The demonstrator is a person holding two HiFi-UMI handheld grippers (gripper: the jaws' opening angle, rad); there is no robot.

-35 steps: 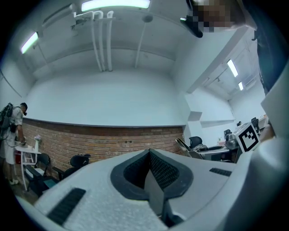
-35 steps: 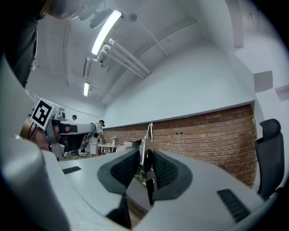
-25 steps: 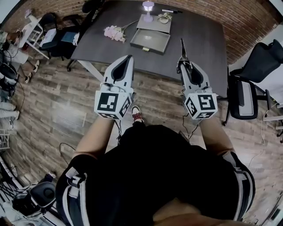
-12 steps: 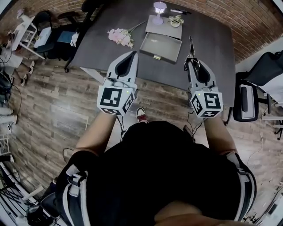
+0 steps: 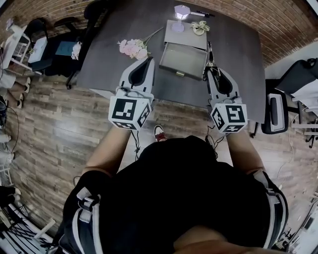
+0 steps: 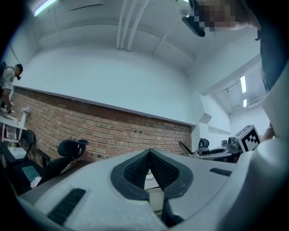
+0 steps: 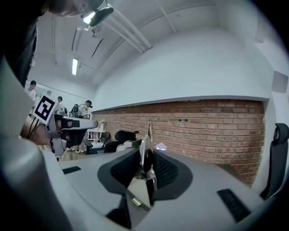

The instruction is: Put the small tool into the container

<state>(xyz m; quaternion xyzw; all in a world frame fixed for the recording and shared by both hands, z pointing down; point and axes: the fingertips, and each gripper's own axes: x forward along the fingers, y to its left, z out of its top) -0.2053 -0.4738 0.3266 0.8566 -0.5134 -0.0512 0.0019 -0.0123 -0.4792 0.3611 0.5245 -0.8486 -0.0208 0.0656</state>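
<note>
In the head view an open grey drawer-like container (image 5: 185, 60) lies on the dark table (image 5: 238, 59), in front of a flat grey box (image 5: 186, 34). My right gripper (image 5: 210, 68) is shut on a small metal tool (image 5: 210, 52) that sticks out forward, just right of the container's right edge. The right gripper view shows the tool (image 7: 145, 151) clamped upright between the pads of the right gripper (image 7: 145, 158). My left gripper (image 5: 147, 60) hovers over the table's near edge, left of the container. Its tips meet with nothing between them, as the left gripper (image 6: 149, 153) also shows in its own view.
Pink flowers (image 5: 132, 48) lie left of the container. A small lamp (image 5: 181, 12), a pale ornament (image 5: 200, 27) and a pen (image 5: 203, 14) sit at the back. Office chairs stand left (image 5: 54, 47) and right (image 5: 278, 111). Beyond are a brick wall and wood floor.
Both grippers have moved forward toward the table. The table and container have come closer, and the tool now reaches beside the container's right edge.
</note>
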